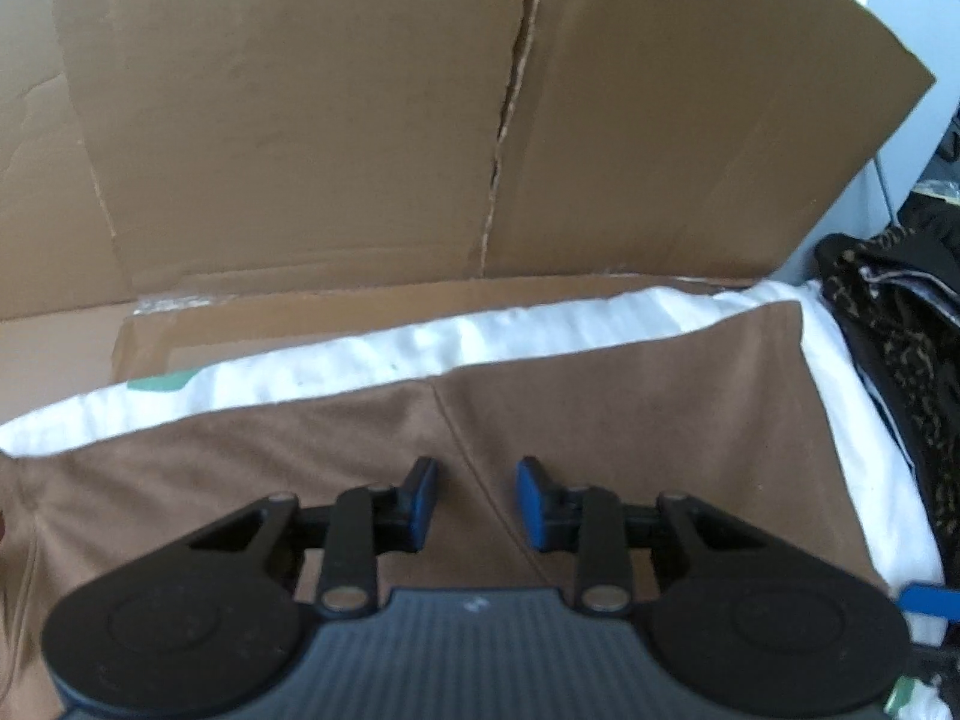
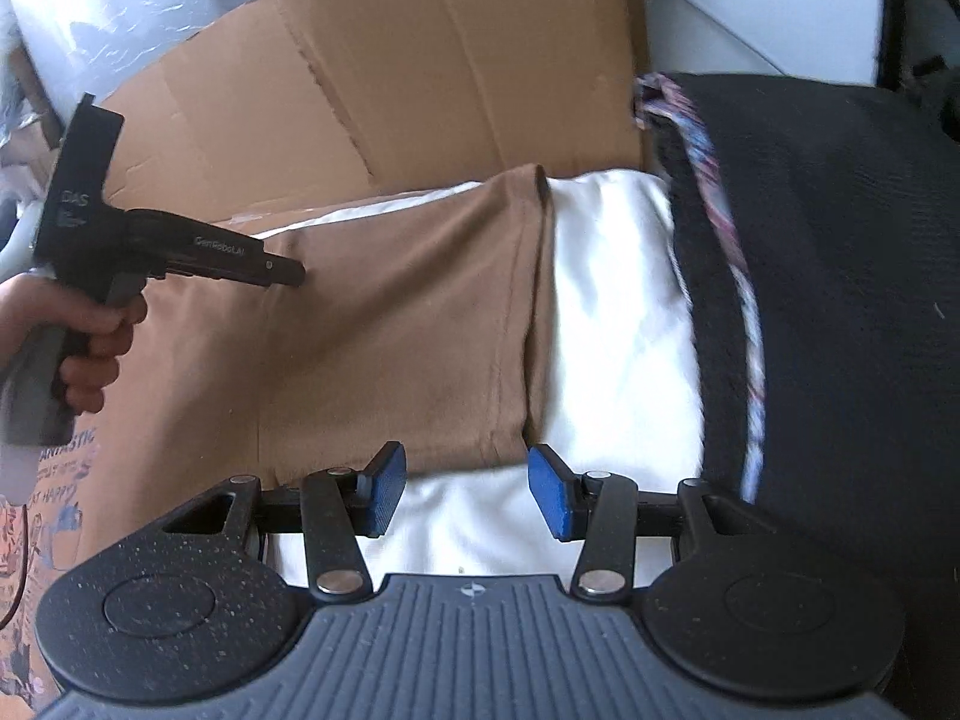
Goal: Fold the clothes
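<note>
On your far left in the right wrist view, your hand point(image 2: 90, 330) grips the handle of the left gripper point(image 2: 288, 273), whose tip reaches out over the brown garment point(image 2: 390, 324). From that side you cannot tell how its jaws stand. The left wrist view settles it: the left gripper point(image 1: 477, 501) has its blue pads point(image 1: 531, 501) apart with nothing clamped, and only brown cloth shows in the gap, with a seam running diagonally through it. Whether the fingertips touch the fabric you cannot tell.

Moving rightward, the brown garment lies spread flat on a white cloth point(image 2: 612, 300), which shows as a bright band beyond its far edge and along its right side. Behind both stands a creased sheet of cardboard point(image 2: 420, 78).

Further right in the right wrist view, your right gripper point(image 2: 465, 489) also has its pads apart and grips nothing. Its left pad point(image 2: 384, 489) sits at the garment's near right corner, where the hem ends; its right pad point(image 2: 549, 492) is over bare white cloth. So the brown hem corner lies just ahead of the gap, toward its left.

At the far right, a dark knitted fabric point(image 2: 840, 300) with a multicoloured edge lies beside the white cloth.
</note>
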The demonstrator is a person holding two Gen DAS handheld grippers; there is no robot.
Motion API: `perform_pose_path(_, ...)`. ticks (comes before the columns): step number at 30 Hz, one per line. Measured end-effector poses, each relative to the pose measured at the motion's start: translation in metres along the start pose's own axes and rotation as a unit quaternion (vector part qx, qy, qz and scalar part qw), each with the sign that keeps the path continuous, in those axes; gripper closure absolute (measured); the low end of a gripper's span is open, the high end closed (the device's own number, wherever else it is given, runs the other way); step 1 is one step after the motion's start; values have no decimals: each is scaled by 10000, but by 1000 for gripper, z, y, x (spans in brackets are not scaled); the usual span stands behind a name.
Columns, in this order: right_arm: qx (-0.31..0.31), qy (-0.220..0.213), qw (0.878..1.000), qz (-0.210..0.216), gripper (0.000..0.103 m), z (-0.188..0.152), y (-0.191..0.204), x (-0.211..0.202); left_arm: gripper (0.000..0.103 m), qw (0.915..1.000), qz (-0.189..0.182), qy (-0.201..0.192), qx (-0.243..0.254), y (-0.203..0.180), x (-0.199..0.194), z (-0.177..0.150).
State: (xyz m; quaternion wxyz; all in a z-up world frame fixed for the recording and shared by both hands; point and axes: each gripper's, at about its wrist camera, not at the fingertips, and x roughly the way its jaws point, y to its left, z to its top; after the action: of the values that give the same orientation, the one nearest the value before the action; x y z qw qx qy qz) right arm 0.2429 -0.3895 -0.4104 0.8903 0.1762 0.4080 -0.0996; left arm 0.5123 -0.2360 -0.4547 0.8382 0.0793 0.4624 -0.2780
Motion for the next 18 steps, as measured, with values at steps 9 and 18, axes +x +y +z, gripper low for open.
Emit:
perform_pose_path(9, 378, 6, 9992, 158, 50, -29, -4, -15, 71, 9999, 105, 95, 65, 0, 16, 20)
perform_pose_path(18, 883, -49, 9955, 333, 50, -49, -9, -24, 72, 9994, 195, 297, -18, -1, 16, 37)
